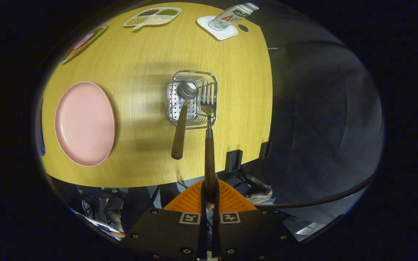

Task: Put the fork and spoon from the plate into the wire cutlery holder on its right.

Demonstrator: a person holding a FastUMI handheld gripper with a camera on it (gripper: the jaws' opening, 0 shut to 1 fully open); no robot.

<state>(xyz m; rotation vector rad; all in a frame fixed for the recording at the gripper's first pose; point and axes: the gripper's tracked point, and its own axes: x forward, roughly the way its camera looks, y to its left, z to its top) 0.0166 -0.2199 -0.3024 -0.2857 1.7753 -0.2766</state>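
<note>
My gripper [209, 194] pinches the brown-handled steel fork [208, 125], tines over the square wire cutlery holder [191, 99]. The brown-handled steel spoon [182, 116] already leans inside, right of the round pink plate [84, 123].

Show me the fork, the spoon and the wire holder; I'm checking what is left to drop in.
fork [208, 106]: gripper view, on its tines over the holder; gripper [209, 194] shut on its handle.
spoon [188, 89]: gripper view, on its bowl inside the holder.
wire cutlery holder [174, 105]: gripper view, on its perforated wall.
</note>
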